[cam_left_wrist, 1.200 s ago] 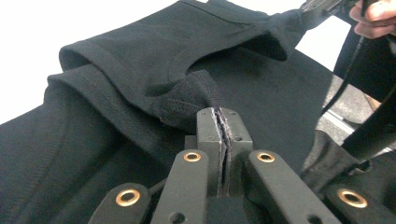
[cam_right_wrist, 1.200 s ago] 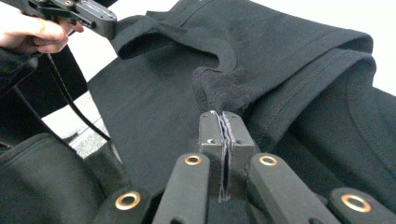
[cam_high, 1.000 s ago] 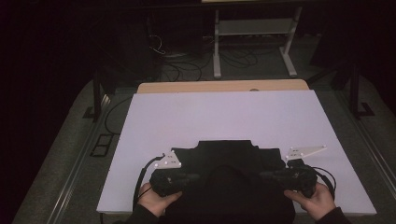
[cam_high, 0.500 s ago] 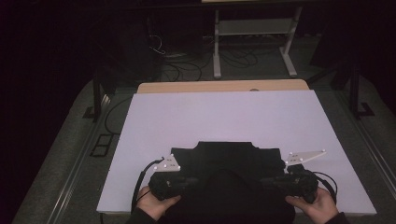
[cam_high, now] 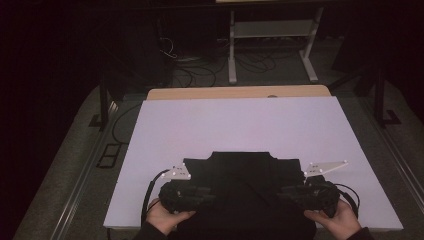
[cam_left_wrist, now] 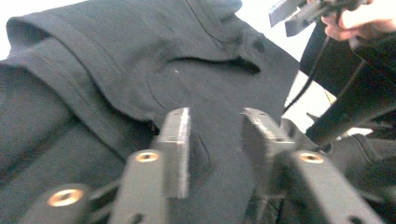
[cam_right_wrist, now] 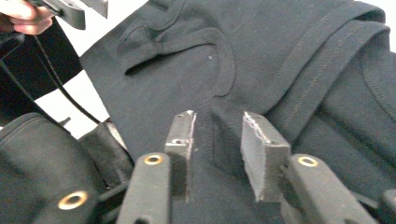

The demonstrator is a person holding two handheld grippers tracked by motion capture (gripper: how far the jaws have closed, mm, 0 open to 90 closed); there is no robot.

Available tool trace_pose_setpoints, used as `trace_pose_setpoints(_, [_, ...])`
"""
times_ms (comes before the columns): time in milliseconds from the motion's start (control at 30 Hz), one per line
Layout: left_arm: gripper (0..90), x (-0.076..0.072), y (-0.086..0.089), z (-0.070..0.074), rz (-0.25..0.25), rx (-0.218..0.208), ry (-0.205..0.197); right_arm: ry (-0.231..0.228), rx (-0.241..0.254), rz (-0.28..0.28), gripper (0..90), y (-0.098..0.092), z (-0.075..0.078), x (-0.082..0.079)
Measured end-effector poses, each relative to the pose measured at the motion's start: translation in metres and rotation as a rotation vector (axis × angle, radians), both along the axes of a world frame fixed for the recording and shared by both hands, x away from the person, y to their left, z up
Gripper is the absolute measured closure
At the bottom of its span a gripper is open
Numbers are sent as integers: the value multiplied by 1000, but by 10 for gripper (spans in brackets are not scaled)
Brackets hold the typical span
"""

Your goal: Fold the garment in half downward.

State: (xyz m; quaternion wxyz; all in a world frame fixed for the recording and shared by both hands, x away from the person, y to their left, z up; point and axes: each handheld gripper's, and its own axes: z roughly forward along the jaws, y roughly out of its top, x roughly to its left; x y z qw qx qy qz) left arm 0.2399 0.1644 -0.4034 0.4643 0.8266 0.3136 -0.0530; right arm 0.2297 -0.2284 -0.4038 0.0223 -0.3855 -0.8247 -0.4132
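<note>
A black T-shirt [cam_high: 240,172] lies folded on the pale table [cam_high: 240,125], near its front edge. My left gripper [cam_high: 202,192] rests on the shirt's left side and points right. Its jaws have just been opening and stand apart over the cloth [cam_left_wrist: 116,70], pressing on nothing; left gripper [cam_left_wrist: 215,135]. My right gripper [cam_high: 286,192] rests on the shirt's right side and points left. Its jaws have also just been opening; right gripper [cam_right_wrist: 217,130] has bare pads [cam_right_wrist: 257,154] above the stitched fabric [cam_right_wrist: 289,56]. A hand holds each gripper.
A wooden board edge [cam_high: 240,92] lines the table's far side. Beyond it, on the dark floor, stand a white metal rack [cam_high: 272,40] and loose cables [cam_high: 195,75]. The table drops off to dark floor on the left and right.
</note>
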Motion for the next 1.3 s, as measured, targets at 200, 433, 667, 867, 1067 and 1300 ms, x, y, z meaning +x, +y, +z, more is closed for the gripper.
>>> trace_pose_setpoints(200, [456,7,8,1,-6,-34,-17,-52,11,-6,434,-1,2,0])
trace_pose_setpoints(433, [338,16,13,2,9,-59,-50,-63,1,-4,301,1,6,7])
trace_pose_setpoints(667, [191,27,11,0,-16,-76,-11,-57,-44,-4,97,6,4,19])
trace_pose_setpoints(867, [37,34,3,0,-34,-41,-74,-67,-47,-7,0,6,4,28])
trace_pose_setpoints(1067, [0,43,3,-2,-15,-12,-91,-73,-29,-3,0,2,5,39])
trace_pose_setpoints(1300, [0,55,11,-3,14,-22,-86,-77,-48,1,0,0,3,48])
